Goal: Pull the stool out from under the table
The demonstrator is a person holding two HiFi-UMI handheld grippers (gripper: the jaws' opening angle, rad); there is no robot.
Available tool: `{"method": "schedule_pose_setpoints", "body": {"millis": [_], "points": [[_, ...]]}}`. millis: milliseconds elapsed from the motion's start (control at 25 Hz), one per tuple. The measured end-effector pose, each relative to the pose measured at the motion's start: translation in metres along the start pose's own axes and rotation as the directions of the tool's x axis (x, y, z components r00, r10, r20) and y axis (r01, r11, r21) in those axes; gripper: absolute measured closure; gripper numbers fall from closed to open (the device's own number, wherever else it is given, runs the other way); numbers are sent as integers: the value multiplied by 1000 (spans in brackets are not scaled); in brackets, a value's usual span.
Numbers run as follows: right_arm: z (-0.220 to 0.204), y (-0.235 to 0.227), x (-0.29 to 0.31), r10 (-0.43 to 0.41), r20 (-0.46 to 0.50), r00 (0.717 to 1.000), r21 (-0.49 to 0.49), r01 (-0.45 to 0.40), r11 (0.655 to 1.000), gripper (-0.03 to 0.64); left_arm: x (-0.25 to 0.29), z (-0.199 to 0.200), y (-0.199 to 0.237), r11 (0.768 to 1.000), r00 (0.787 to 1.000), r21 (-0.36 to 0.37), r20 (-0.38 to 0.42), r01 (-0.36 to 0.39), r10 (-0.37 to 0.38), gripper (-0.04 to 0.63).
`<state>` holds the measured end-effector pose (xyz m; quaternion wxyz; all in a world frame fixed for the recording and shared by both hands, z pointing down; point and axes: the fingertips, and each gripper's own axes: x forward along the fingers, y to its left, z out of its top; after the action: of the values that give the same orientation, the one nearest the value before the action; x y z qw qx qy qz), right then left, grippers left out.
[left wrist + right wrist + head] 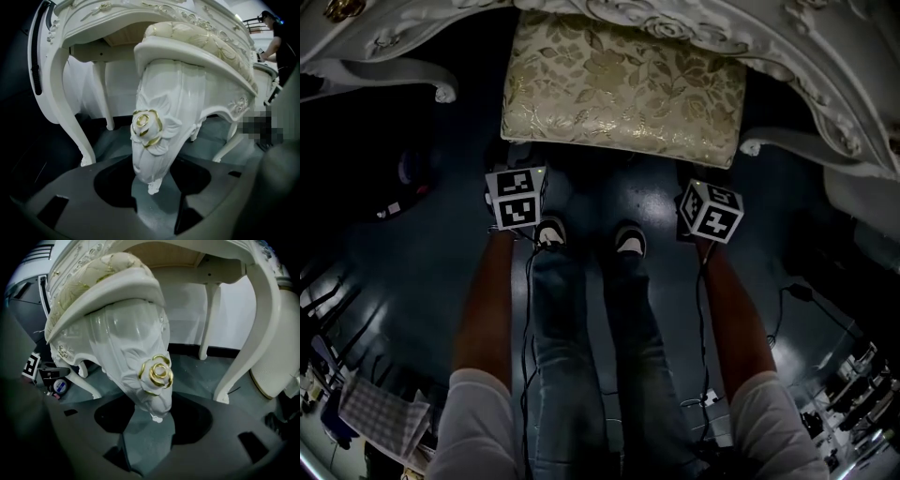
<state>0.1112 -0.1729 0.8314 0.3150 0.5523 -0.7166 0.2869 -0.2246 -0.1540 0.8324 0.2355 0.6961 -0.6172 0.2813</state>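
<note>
The stool point(623, 89) sits at the top centre of the head view. Its gold-patterned cushion point(581, 66) is mostly showing, but its far edge is tucked beneath the carved rim of the white bench point(394, 42). So it is partly under, with the pull not visibly begun.

The person stands square to it, shoes point(550, 232) just below the cushion's near edge and an arm reaching down on each side. That even stance makes sense to me: a hold on both front legs should bring the stool out straight rather than slewing it against the bench legs.

In the left gripper view, the left gripper point(154, 187) has its dark fingers point(70, 197) spread wide. The front leg point(164, 117), with its gold rose point(146, 126), stands in the gap between them at frame centre. I see no finger pressing on it.

The right gripper point(150, 427) mirrors this in its own view. Its fingers point(225, 437) are wide apart around the other front leg point(136, 357), and bare floor point(145, 446) shows between them below the foot. Nothing looks clamped there either.

The legs are fat, carved and glossy, so I'd guess the hold has to sit low, under the rose, where the leg narrows.
</note>
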Motion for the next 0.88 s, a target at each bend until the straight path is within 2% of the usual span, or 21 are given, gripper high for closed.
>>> {"method": "schedule_pose_setpoints", "body": {"millis": [200, 520, 880], "points": [[-15, -3, -13, 8, -32, 999, -8, -8, 1000, 385, -14, -11, -9, 1000, 1000, 0, -31, -2, 2, 357], [-21, -3, -20, 25, -9, 1000, -26, -25, 999, 385, -27, -23, -15, 1000, 999, -10, -35, -14, 13, 359], [-61, -1, -48, 27, 0, 1000, -20, -27, 999, 385, -57, -53, -29, 1000, 998, 4, -63, -17, 17, 359]]}}
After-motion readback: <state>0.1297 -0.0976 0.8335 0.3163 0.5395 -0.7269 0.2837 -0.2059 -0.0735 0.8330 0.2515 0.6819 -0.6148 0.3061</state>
